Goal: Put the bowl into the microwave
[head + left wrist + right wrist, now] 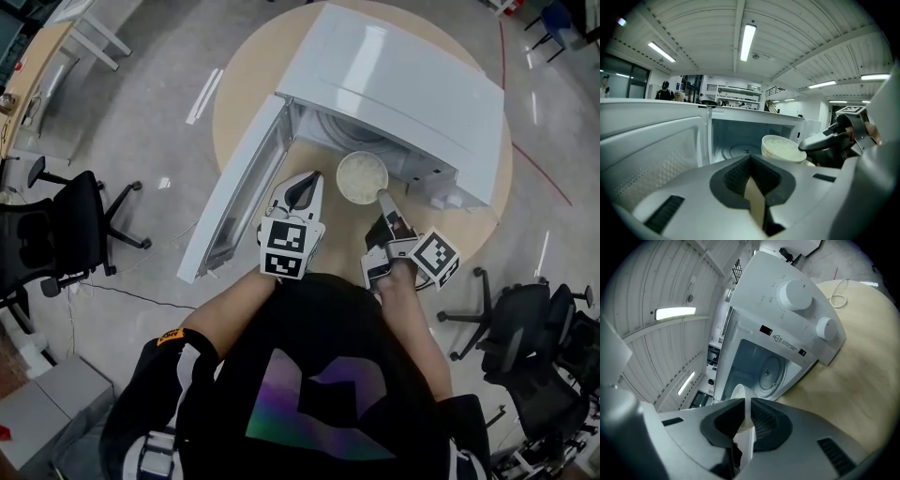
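Right gripper (746, 401) clamped on the rim of the white bowl (737, 392): one jaw inside the wall, one outside, wall pinched between them. In the head view this gripper (382, 197) sat at 5 o'clock of the bowl (362, 176), which was upright with pale contents. The bowl was at the mouth of the open microwave (394, 84), just in front of the cavity. Could not tell whether it rested on anything. Turntable (768, 371) visible inside the cavity beyond the bowl; two round knobs (794, 294) on the control panel. Left gripper (750, 159) had its jaws together with nothing between them; in the head view it (302, 187) lay at 9 o'clock of the bowl, near but apart. Door (234, 192) swung fully open at 9 o'clock of the cavity. Microwave stood on a round wooden table (239, 103).
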A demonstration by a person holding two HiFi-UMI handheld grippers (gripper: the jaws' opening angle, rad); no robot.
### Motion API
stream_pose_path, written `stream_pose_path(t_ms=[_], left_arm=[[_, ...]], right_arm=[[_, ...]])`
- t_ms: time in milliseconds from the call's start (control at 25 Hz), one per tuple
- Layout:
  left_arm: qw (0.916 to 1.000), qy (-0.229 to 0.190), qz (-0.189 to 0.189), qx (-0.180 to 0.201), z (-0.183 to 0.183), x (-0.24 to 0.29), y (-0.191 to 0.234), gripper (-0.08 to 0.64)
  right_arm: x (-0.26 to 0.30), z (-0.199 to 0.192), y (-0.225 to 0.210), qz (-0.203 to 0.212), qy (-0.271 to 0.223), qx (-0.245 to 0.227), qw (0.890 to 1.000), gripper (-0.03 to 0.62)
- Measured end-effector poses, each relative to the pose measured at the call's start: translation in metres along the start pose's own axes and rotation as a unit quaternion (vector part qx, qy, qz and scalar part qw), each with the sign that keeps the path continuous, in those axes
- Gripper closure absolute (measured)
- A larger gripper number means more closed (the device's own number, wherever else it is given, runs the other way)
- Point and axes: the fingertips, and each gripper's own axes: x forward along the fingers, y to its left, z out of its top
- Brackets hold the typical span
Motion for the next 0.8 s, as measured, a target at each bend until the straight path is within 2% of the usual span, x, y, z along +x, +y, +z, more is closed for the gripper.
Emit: stream_pose_path(t_ms=[480, 800], left_arm=[[1.0000, 0.003, 0.003, 0.009, 0.013, 0.034, 0.009, 0.514], [0.9993, 0.027, 0.014, 0.020, 0.005, 0.063, 0.018, 0.514]], right_arm=[[0.035, 0.024, -0.011, -0.020, -0.037, 0.017, 0.999, 0.541], [0.067, 0.043, -0.027, -0.018, -0.070, 0.037, 0.997, 0.541]])
